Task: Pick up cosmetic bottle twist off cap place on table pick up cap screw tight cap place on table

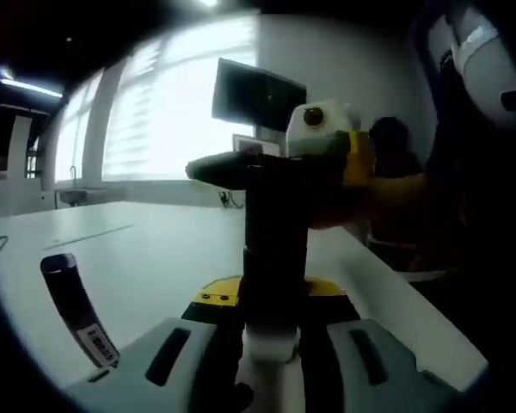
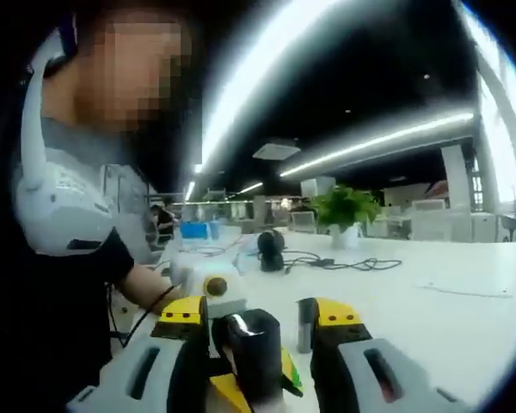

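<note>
One barcode label (image 1: pixel 97 345) (digits unreadable), dark tube (image 1: pixel 71 301)

Opposed close views — shared bottle (image 1: pixel 273 249)

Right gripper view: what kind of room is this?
Probably an open-plan office or lab. Long ceiling light strips run over a white table carrying a potted plant and loose cables. The left gripper view adds a monitor and big bright windows.

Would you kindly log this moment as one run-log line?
phase: twisting cap | left gripper: shut on bottle, upright | right gripper: around black cap, grip unclear | second tube: on table
</note>
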{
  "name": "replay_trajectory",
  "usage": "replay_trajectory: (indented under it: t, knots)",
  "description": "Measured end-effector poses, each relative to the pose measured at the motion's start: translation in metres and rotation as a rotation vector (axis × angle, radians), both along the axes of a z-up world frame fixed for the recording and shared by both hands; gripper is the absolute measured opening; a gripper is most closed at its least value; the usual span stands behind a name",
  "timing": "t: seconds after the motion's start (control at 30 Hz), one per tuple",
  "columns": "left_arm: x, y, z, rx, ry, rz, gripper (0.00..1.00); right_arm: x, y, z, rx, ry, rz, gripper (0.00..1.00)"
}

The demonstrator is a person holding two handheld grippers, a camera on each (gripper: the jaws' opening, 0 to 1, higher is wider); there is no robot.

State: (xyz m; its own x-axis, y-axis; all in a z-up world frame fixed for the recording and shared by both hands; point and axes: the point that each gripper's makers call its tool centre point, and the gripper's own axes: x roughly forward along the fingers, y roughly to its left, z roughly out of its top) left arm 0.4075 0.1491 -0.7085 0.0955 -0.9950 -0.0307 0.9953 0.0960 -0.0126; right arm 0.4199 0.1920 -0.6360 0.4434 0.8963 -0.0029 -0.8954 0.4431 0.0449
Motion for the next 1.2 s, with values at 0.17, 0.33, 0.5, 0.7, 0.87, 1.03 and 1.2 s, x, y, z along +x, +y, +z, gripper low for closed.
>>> replay_trajectory:
  t: [0.17, 0.33, 0.5, 0.7, 0.87, 1.03, 1.2]
  knots:
    - [-0.002, 0.001, -0.001, 0.0, 0.006, -0.019, 0.14, 0.0, -0.005, -0.001, 0.001, 0.015, 0.074, 0.4]
    - [-0.006, 0.001, -0.001, 0.0, 0.008, -0.043, 0.14, -0.009, 0.002, -0.004, -0.005, 0.05, 0.206, 0.34]
    - [-0.008, 0.001, -0.001, -0.001, 0.015, -0.062, 0.14, -0.008, 0.007, -0.006, -0.005, 0.041, 0.257, 0.29]
    - [-0.012, 0.001, -0.001, 0.0, 0.015, -0.075, 0.14, -0.013, 0.018, -0.017, -0.033, 0.043, 0.311, 0.26]
    - [-0.012, 0.001, -0.001, 0.0, 0.019, -0.076, 0.14, -0.011, 0.018, -0.016, -0.022, 0.038, 0.305, 0.21]
    - [-0.011, 0.001, -0.001, 0.0, 0.019, -0.072, 0.14, -0.013, 0.018, -0.016, -0.035, 0.002, 0.299, 0.17]
    - [-0.009, 0.0, -0.001, 0.001, 0.016, -0.063, 0.14, -0.011, 0.017, -0.016, -0.034, -0.012, 0.267, 0.17]
